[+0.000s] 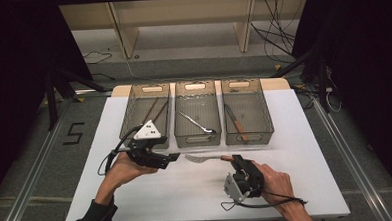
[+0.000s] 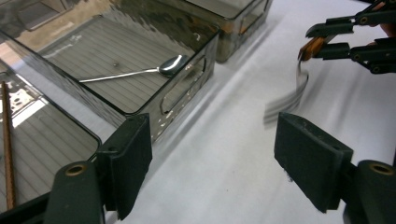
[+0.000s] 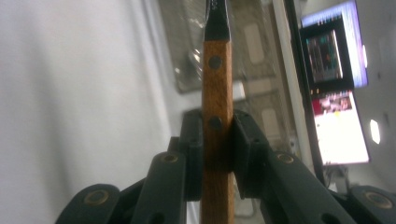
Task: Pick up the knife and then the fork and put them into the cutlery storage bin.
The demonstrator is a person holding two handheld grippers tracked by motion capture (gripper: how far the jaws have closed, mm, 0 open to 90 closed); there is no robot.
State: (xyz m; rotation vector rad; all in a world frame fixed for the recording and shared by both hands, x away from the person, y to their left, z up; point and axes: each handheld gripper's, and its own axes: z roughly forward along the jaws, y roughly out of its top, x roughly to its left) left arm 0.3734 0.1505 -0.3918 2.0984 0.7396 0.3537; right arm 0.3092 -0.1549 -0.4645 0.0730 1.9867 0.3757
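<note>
While its black pads clamp the brown wooden handle of the steel fork (image 1: 206,159), the right gripper (image 1: 235,163) holds it over the white table (image 1: 187,191), near the middle smoked-plastic bin (image 1: 198,135). Beside the tines, the left gripper (image 1: 173,156) gapes empty.

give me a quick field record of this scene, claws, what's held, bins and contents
left claw: open, nothing between the jaws, near the left bin
right claw: shut on the fork's wooden handle
fork: held level above the table, tines toward the left claw
left bin: brown chopsticks
middle bin: metal spoon
right bin: knife with wooden handle
bins: three in a row at the table's far edge
</note>
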